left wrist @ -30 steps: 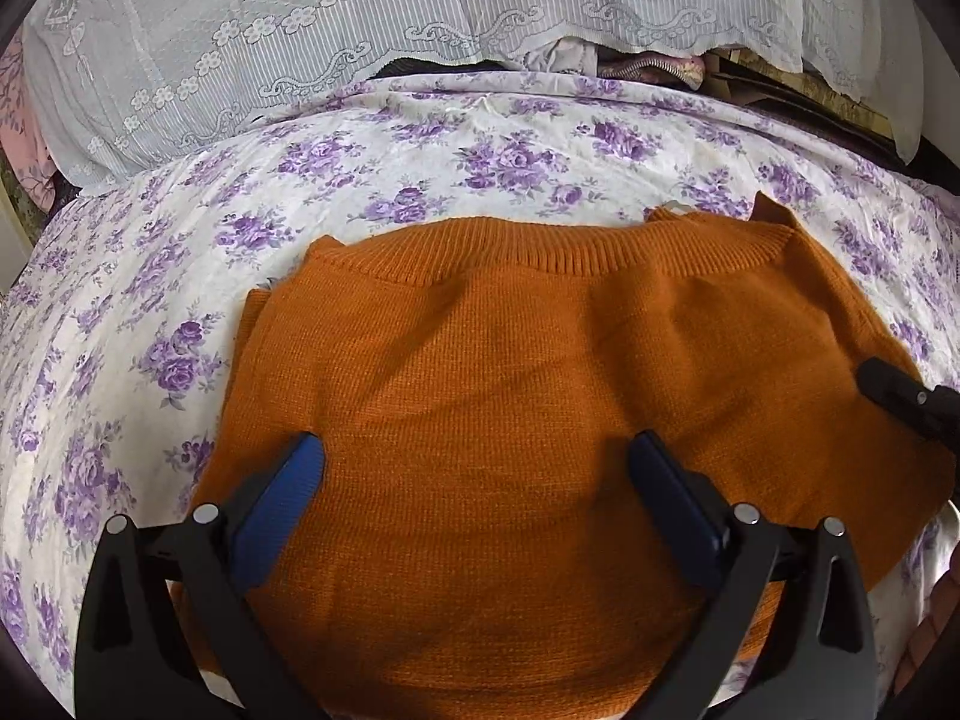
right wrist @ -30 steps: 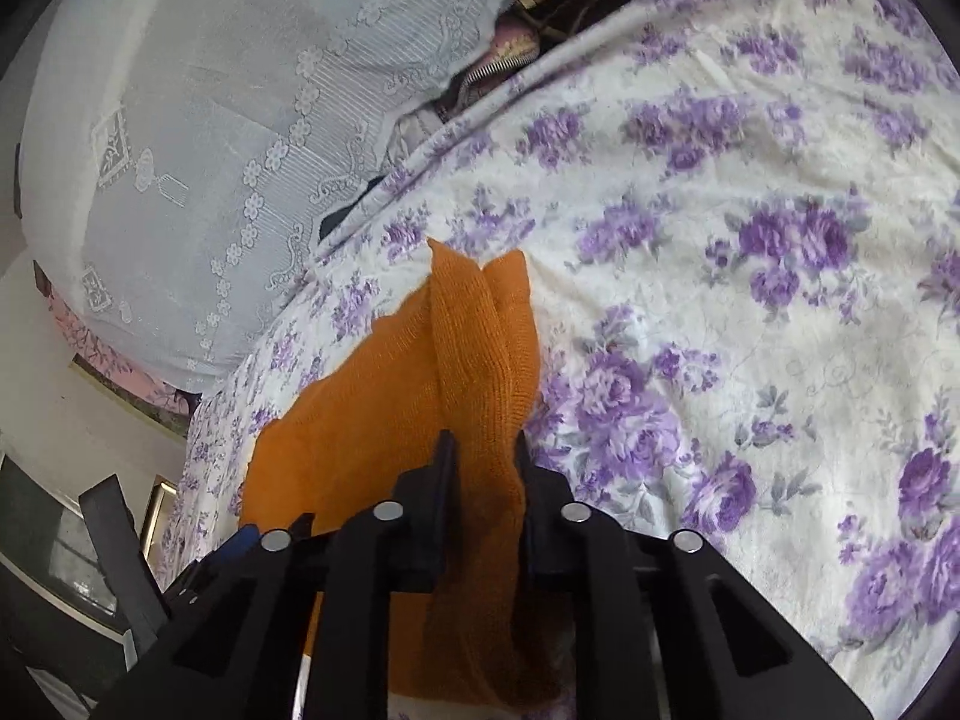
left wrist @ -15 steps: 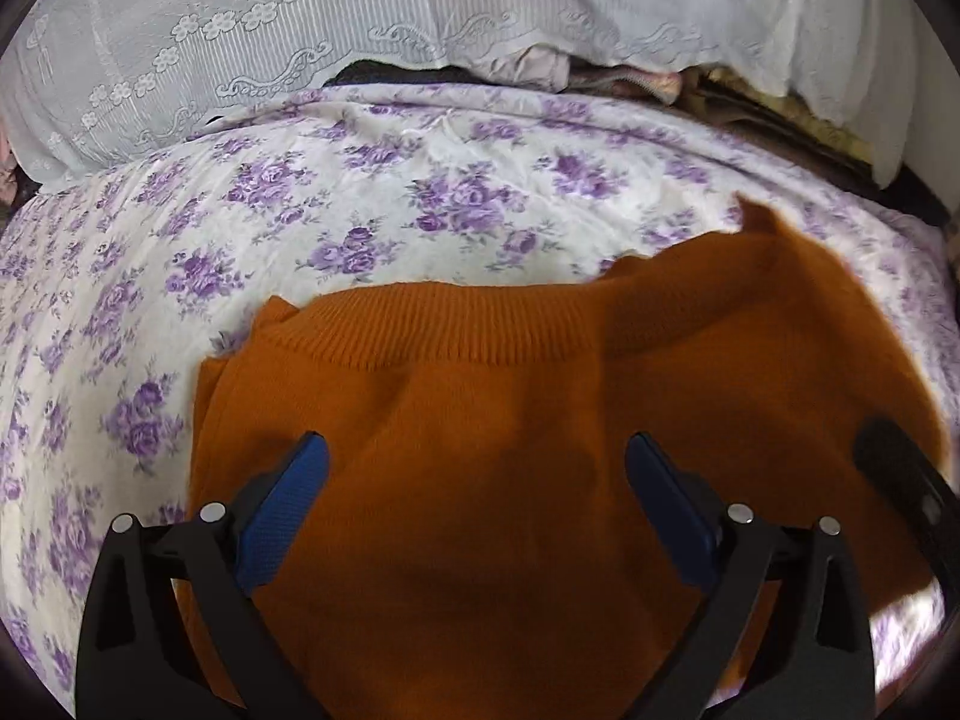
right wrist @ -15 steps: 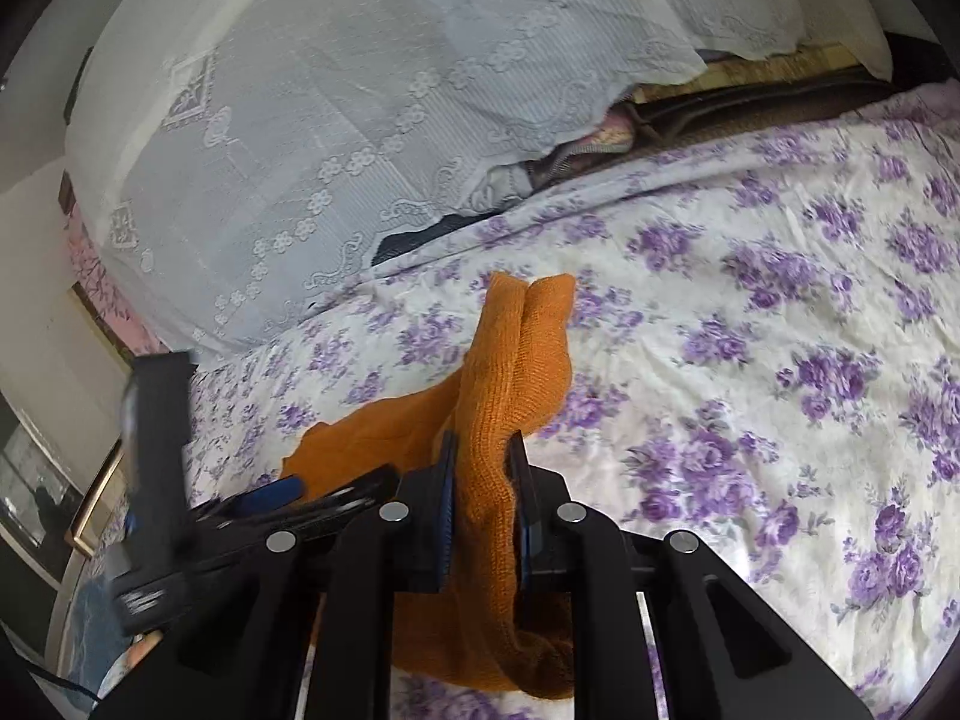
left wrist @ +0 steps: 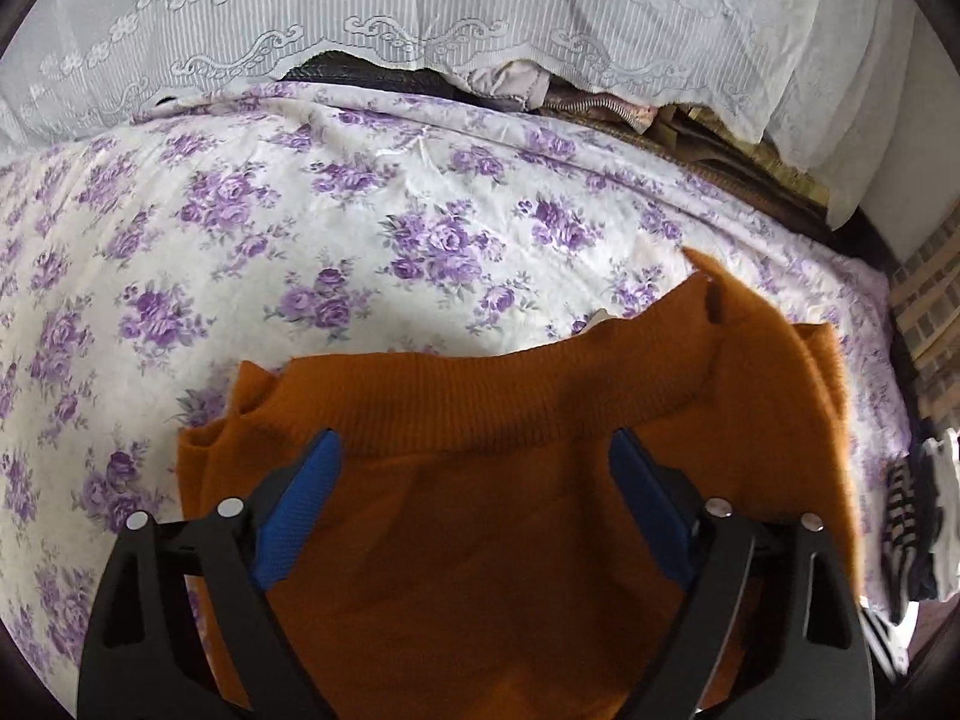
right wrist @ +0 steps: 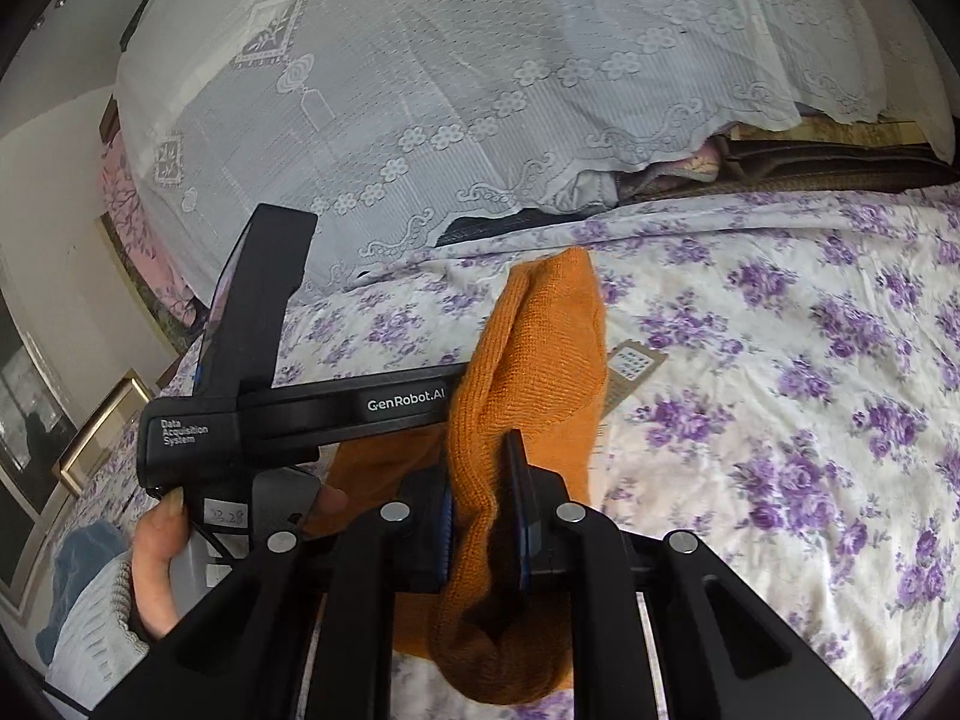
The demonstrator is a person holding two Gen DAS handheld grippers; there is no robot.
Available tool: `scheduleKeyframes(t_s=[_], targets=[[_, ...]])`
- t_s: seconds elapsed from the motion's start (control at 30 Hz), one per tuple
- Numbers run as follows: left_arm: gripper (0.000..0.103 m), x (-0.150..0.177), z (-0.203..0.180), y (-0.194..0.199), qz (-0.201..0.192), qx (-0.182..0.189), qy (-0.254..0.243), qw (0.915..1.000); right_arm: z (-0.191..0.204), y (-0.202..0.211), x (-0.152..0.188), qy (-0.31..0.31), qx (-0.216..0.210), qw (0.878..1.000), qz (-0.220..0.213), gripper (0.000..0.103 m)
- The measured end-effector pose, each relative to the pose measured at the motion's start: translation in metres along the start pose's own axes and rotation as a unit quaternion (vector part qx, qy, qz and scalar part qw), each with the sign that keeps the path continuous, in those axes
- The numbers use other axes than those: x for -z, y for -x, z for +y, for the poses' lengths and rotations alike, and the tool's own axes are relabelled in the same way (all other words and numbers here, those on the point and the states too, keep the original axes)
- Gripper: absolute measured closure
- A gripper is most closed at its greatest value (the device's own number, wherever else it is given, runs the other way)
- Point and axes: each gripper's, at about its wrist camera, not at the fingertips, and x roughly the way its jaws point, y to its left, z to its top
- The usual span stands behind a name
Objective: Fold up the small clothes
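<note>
Your right tool (right wrist: 483,516), clamped on the sweater (left wrist: 540,540), has lifted its side off the bed (left wrist: 300,228) for the fold (left tool (left wrist: 474,480) empty, just narrowing).

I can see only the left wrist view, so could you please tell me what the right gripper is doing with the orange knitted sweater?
Observer: The right gripper has its jaws shut on a bunched fold of the orange knitted sweater.
Operator: Thank you. Is that fold lying flat on the bed?
Observer: No. It sticks out past the jaws and looks raised off the purple-flowered bedsheet, with loose knit hanging beneath them.
</note>
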Motion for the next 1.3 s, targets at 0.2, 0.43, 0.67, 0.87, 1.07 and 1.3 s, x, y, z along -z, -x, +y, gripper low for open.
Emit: scheduleKeyframes(t_s=[0.2, 0.43, 0.67, 0.87, 1.07, 1.3], targets=[[0.016, 0.002, 0.019, 0.030, -0.031, -0.015, -0.005, 0.9994, 0.037, -0.011, -0.003, 0.023, -0.011, 1.000, 0.011, 0.088], [0.017, 0.009, 0.066, 0.050, -0.041, -0.035, 0.025, 0.9982, 0.084, -0.034, 0.002, 0.049, -0.027, 0.998, 0.031, 0.091], [0.017, 0.031, 0.124, 0.042, -0.019, -0.044, 0.073, 0.9962, 0.116, -0.090, 0.031, 0.075, -0.039, 0.990, 0.116, 0.099], [0.017, 0.044, 0.142, 0.042, -0.016, 0.011, 0.094, 0.9953, 0.124, -0.068, 0.041, 0.129, -0.042, 0.986, 0.101, 0.097], [0.017, 0.043, 0.119, 0.059, -0.027, 0.049, 0.066, 0.9963, 0.108, -0.022, 0.041, 0.161, -0.029, 0.982, 0.093, 0.079], [0.016, 0.051, 0.104, 0.032, 0.010, -0.007, 0.040, 0.9991, 0.101, -0.046, 0.068, 0.161, -0.018, 0.977, 0.137, 0.085]])
